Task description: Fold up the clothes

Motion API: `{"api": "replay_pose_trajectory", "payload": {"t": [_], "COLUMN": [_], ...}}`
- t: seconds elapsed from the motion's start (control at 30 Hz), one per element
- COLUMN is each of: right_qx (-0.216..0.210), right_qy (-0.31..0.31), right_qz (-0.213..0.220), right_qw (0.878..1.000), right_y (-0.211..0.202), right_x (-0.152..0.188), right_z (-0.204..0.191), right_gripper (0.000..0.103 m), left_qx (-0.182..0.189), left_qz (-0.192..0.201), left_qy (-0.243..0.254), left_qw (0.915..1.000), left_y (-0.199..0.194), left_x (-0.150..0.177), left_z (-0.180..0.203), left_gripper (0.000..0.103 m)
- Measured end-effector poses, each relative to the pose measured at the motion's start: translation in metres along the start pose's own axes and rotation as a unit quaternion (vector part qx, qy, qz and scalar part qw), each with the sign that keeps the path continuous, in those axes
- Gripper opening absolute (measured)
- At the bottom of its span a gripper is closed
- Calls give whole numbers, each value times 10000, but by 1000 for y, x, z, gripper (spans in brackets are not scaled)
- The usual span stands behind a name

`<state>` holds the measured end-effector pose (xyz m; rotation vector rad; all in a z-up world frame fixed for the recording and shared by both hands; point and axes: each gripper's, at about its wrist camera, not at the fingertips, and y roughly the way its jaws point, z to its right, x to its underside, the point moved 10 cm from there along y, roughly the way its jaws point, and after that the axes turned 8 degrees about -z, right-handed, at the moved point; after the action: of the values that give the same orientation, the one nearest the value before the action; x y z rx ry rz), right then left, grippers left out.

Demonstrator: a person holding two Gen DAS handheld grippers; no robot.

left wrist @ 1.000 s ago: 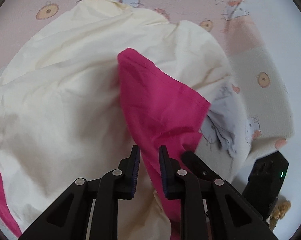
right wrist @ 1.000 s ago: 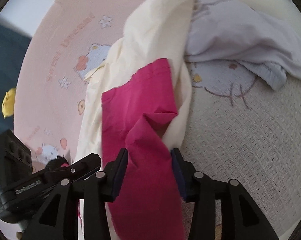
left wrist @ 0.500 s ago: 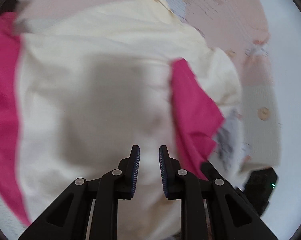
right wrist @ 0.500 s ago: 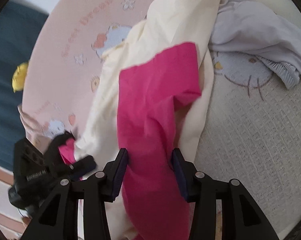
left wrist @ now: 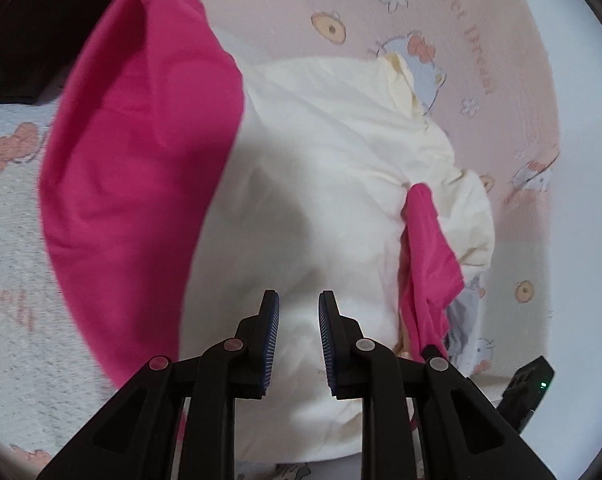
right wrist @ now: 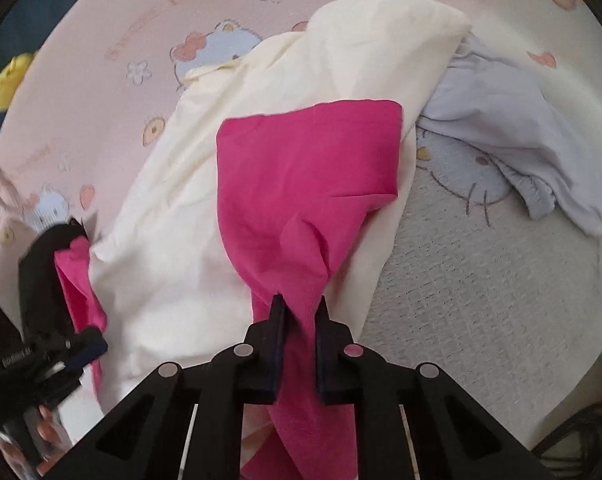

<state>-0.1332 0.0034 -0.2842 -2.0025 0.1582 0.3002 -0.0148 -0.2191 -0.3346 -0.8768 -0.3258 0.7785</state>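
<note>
A cream top point(left wrist: 321, 184) with magenta sleeves lies rumpled on the bed. In the left wrist view my left gripper point(left wrist: 298, 312) hovers over the cream body, open, with nothing between its fingers. One magenta sleeve point(left wrist: 141, 160) spreads wide to its left. The other magenta sleeve point(right wrist: 309, 184) runs up from my right gripper point(right wrist: 299, 308), which is shut on its bunched lower part. That same sleeve point(left wrist: 429, 264) shows at the right of the left wrist view. In the right wrist view the left gripper point(right wrist: 73, 340) sits at the far left beside magenta cloth.
The bed sheet point(right wrist: 481, 300) is pink and off-white with cartoon cat prints. A lavender garment point(right wrist: 501, 92) lies crumpled to the right of the cream top. A yellow toy point(right wrist: 9, 80) sits off the bed's far left edge. A dark mass point(left wrist: 25, 20) fills the upper left.
My left gripper has swung left, away from the right magenta sleeve, and now faces the cream body and the other sleeve. My right gripper's fingers have closed on the magenta sleeve.
</note>
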Motion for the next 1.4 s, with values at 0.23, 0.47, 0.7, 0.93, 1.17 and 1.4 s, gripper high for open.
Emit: {"api": "replay_pose_trajectory", "payload": {"t": [0.23, 0.47, 0.7, 0.93, 1.17, 1.4], "right_qx": [-212, -73, -596, -1020, -1917, -1936], "right_qy": [499, 1130, 1207, 1436, 1096, 649], "right_qz": [525, 607, 474, 380, 197, 107], "right_qw": [9972, 9917, 9898, 9836, 9751, 9789], "right_y": [-33, -45, -35, -48, -62, -51], "right_x": [-11, -13, -8, 2, 38, 65], "right_z": [21, 65, 61, 62, 42, 33], "right_gripper": [8, 7, 8, 61, 61, 61], "left_qx": [141, -270, -578, -862, -1444, -1769], "left_qz": [296, 512, 236, 26, 417, 767], "left_qy": [-369, -495, -539, -250, 807, 1762], "left_qw": [9988, 9971, 9966, 9960, 9853, 9653], "left_y": [-20, -48, -25, -11, -46, -63], "left_x": [-3, -9, 8, 21, 30, 34], "left_z": [-26, -54, -70, -57, -24, 20], "left_gripper": [61, 61, 61, 61, 61, 61]}}
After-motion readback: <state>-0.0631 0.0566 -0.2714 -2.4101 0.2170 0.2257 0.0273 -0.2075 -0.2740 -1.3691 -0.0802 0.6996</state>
